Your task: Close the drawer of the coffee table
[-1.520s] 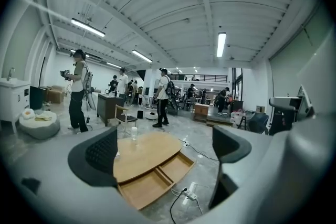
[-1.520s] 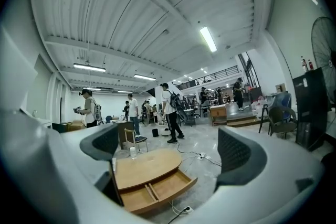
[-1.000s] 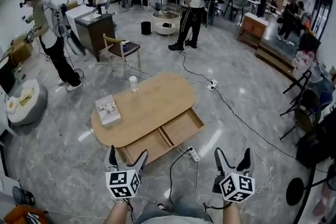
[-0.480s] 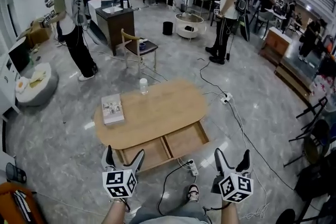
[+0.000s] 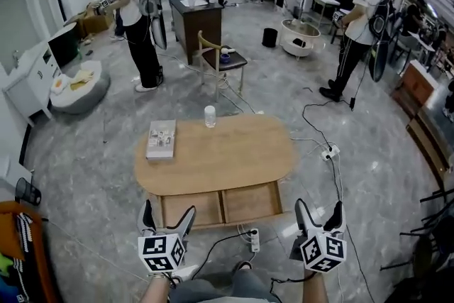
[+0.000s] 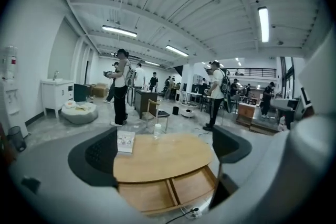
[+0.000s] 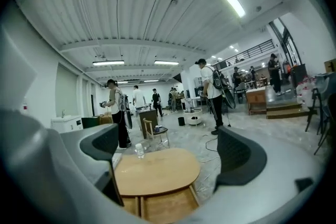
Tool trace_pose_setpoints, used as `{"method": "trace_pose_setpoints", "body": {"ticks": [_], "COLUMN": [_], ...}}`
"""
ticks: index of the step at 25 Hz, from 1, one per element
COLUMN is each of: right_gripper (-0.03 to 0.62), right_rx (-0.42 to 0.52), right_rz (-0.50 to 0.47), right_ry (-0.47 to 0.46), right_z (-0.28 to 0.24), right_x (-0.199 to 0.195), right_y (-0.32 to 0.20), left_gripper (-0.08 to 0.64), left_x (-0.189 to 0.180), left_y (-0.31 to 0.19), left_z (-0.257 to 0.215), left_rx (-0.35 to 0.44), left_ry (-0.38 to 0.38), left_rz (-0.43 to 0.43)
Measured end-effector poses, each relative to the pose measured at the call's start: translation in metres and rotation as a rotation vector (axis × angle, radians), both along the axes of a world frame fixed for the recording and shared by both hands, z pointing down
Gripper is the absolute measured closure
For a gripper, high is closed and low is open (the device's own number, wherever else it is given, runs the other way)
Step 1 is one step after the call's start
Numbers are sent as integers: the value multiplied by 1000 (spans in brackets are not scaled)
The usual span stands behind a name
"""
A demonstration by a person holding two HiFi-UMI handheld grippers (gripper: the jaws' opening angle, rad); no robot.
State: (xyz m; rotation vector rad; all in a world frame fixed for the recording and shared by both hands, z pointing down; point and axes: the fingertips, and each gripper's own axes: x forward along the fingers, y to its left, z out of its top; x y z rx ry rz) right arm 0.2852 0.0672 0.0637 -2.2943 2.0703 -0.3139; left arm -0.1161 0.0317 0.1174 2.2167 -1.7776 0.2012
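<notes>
Drawer [image 5: 220,206], one, wooden, standing pulled out from under the near edge of the oval tabletop [image 5: 227,160]; a partition splits it into two compartments side by side. On the tabletop: one book [image 5: 162,139] at the far left (cover print too small to read) and one clear bottle [image 5: 210,116], upright at the far edge, the two apart. On the floor just before the drawer: one white power strip [image 5: 254,239] with its cable. Left tongs [image 5: 169,213]: jaws apart, nothing between them, held short of the drawer's left compartment. Right tongs [image 5: 319,213]: jaws apart, likewise holding nothing, off the drawer's right corner. Each carries one cube of black-and-white square markers. Beyond the tabletop: one wooden chair [image 5: 220,62]; several people standing.
</notes>
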Motion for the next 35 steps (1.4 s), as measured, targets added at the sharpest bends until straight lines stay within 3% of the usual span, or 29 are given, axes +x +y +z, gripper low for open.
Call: {"method": "trace_pose_setpoints", "body": {"ticks": [5,10,22,29,35], "right_gripper": [6,6,6,6,6], "right_rx": [-55,-47,-101,-125,-200], "right_rz": [-113,-173,-256,-255,-249], "right_ry": [7,-6,26,18,-2], "right_z": [22,30,48,86,167], "right_x": [16,4,-44,-42,-47], "right_y": [-51,-97,-135,-137,-133], "left_gripper": [15,15,15,15,15], "left_x": [4,-1,-34,-20,-6], "left_y": [3,-16,-43,-51,-50], "left_z": [12,22,46,78,149], "left_rx": [-34,-36,-62,-80,-151], "left_ry": [-19,-14,9,-18,-53], "left_rz": [-118,-186,-244,-195,-150]}}
